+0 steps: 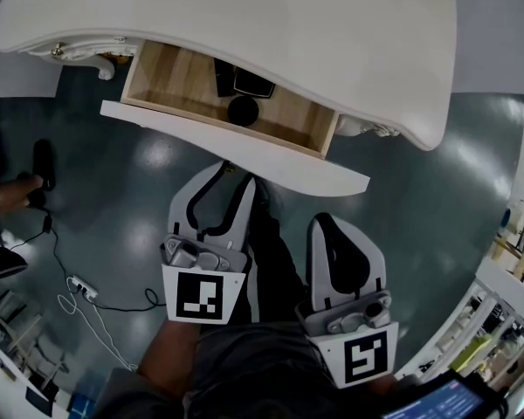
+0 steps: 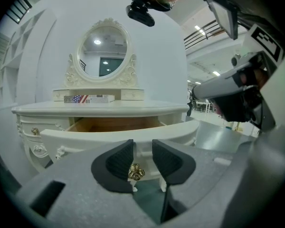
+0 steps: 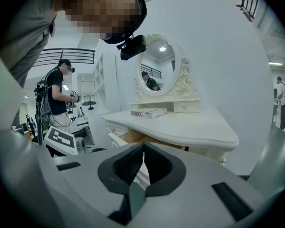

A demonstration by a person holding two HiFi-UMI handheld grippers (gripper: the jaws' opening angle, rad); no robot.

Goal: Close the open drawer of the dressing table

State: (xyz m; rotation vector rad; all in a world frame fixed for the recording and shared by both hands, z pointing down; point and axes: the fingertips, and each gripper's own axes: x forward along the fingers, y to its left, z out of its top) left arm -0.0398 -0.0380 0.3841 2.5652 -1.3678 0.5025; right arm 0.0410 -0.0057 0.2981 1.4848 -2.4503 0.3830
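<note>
The white dressing table (image 1: 332, 33) fills the top of the head view, and its drawer (image 1: 244, 151) stands pulled out, showing a wooden inside with a black round object (image 1: 243, 110) and a dark flat item (image 1: 244, 81). My left gripper (image 1: 236, 178) is just below the drawer front, open. In the left gripper view the drawer's gold knob (image 2: 136, 172) shows in the gap of the left gripper (image 2: 142, 156), apart from both pads. My right gripper (image 1: 326, 222) hangs lower right of the drawer front, shut on nothing; its pads meet at the right gripper's (image 3: 143, 152) tip.
An oval mirror (image 2: 103, 51) and a flag-printed box (image 2: 88, 99) sit on the table top. A cable with a power strip (image 1: 79, 286) lies on the grey floor at left, near a shoe (image 1: 42, 160). Another person (image 3: 59, 96) stands far left. Shelves (image 1: 506, 321) line the right.
</note>
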